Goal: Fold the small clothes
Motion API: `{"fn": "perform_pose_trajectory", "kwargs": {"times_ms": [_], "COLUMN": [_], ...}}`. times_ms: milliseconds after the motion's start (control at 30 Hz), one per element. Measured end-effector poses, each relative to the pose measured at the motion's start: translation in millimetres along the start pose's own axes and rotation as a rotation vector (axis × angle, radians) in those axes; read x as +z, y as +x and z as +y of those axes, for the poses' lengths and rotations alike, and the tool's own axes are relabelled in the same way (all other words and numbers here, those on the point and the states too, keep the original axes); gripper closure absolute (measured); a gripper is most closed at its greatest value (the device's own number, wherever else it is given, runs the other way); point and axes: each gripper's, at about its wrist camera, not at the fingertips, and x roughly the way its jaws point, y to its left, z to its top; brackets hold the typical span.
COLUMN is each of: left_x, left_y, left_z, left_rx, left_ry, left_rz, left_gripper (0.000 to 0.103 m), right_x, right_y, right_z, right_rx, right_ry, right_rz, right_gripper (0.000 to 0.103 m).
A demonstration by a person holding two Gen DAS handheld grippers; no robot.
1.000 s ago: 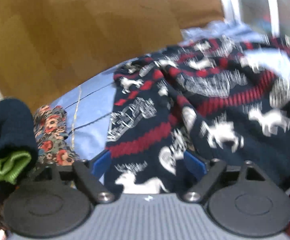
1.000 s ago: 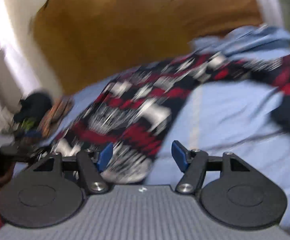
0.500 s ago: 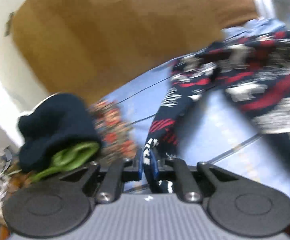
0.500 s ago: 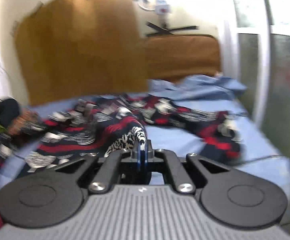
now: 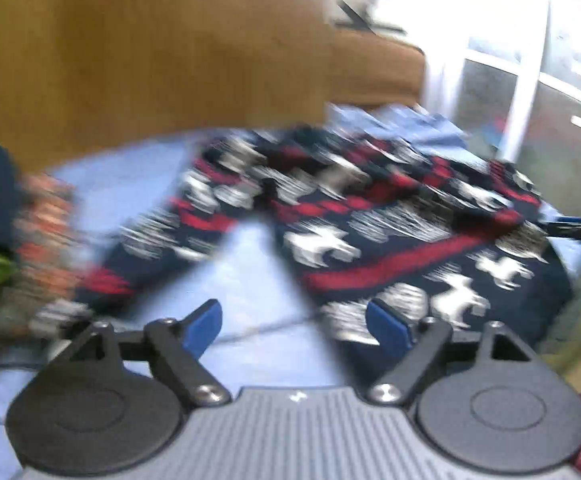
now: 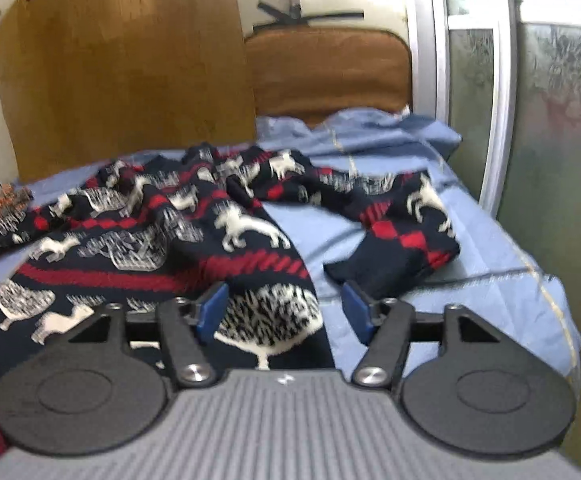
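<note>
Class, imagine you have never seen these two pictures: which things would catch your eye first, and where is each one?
First the navy, red and white patterned garment, sprawled crumpled across the middle of the pale blue bedsheet. Next the big brown board standing behind the bed. At the bottom of each view sit blue-tipped jaws: the right gripper and the left gripper have both just opened, with nothing clamped between them.

Bed (image 6: 490, 248) under a blue sheet; a patterned sweater (image 6: 162, 248) lies spread on it.
</note>
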Motion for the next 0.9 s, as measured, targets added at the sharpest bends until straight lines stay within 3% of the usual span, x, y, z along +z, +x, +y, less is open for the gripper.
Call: {"fn": "perform_pose_trajectory", "kwargs": {"times_ms": [67, 100, 133, 167, 200, 333, 433, 500, 533, 567, 600, 667, 733, 767, 800, 867, 900], "left_x": [-5.2, -9.4, -10.9, -11.0, -8.2, -1.9, -3.5, -5.8, -6.4, -5.8, -2.5, 11.8, 37.3, 51.3, 66.2, 98.2, 113.6], "left_y": [26.3, 35.3, 44.1, 42.8, 43.1, 16.8, 1.9, 2.4, 2.7, 1.7, -1.9, -10.1, -11.4, -7.5, -1.9, 18.3, 30.9], "left_z": [-13.0, -14.2, -16.1, -19.5, -18.7, 2.7, 8.8, 12.6, 14.6, 15.7, 17.4, 23.0, 29.3, 32.8, 36.8, 46.6, 52.4], "left_rx": [-0.059, -0.066, -0.059, -0.042, -0.064, -0.109, -0.039, -0.013, -0.001, 0.01, 0.021, 0.056, 0.097, 0.115, 0.137, 0.178, 0.187], "left_ry": [-0.014, -0.018, -0.024, -0.001, -0.001, -0.067, -0.05, -0.056, -0.05, -0.033, -0.015, 0.014, 0.046, 0.062, 0.08, 0.107, 0.11], "left_rz": [0.068, 0.095, 0.116, 0.089, 0.108, 0.11, 0.115, 0.161, 0.182, 0.186, 0.17, 0.109, 0.045, 0.018, -0.01, -0.071, -0.081], "left_gripper": [0.022, 0.036, 0.04, 0.076, 0.092, 0.093, 0.097, 0.092, 0.091, 0.082, 0.067, 0.051, 0.045, 0.037, 0.021, 0.007, 0.007], "right_x": [-6.2, -9.5, -11.9, -13.5, -13.2, -3.1, -1.8, -7.1, -6.9, -2.1, 8.3, 36.7, 68.1, 83.5, 98.2, 126.4, 139.2], "right_y": [9.8, 12.9, 16.4, 19.7, 18.9, -0.9, -8.1, 1.5, 5.3, 6.8, 5.6, 4.2, 15.1, 27.6, 43.9, 82.7, 105.4], "right_z": [-1.8, -2.5, -2.9, -2.1, 1.0, 9.9, 18.6, 19.3, 18.7, 15.3, 9.5, -0.3, -1.4, -0.1, 2.4, 11.1, 15.2], "right_rx": [-0.002, 0.002, 0.016, 0.026, 0.003, 0.112, 0.148, 0.142, 0.107, 0.084, 0.087, 0.115, 0.129, 0.136, 0.145, 0.167, 0.182], "right_ry": [0.005, 0.015, 0.026, 0.033, 0.023, 0.034, -0.028, -0.081, -0.117, -0.133, -0.122, -0.087, -0.098, -0.12, -0.148, -0.191, -0.202], "right_rz": [0.031, 0.045, 0.065, 0.087, 0.081, 0.035, 0.062, 0.136, 0.149, 0.143, 0.115, 0.035, -0.03, -0.049, -0.059, -0.065, -0.06], "right_gripper": [0.037, 0.041, 0.074, 0.09, 0.095, 0.095, 0.093, 0.088, 0.076, 0.07, 0.066, 0.066, 0.064, 0.063, 0.06, 0.052, 0.048]}}
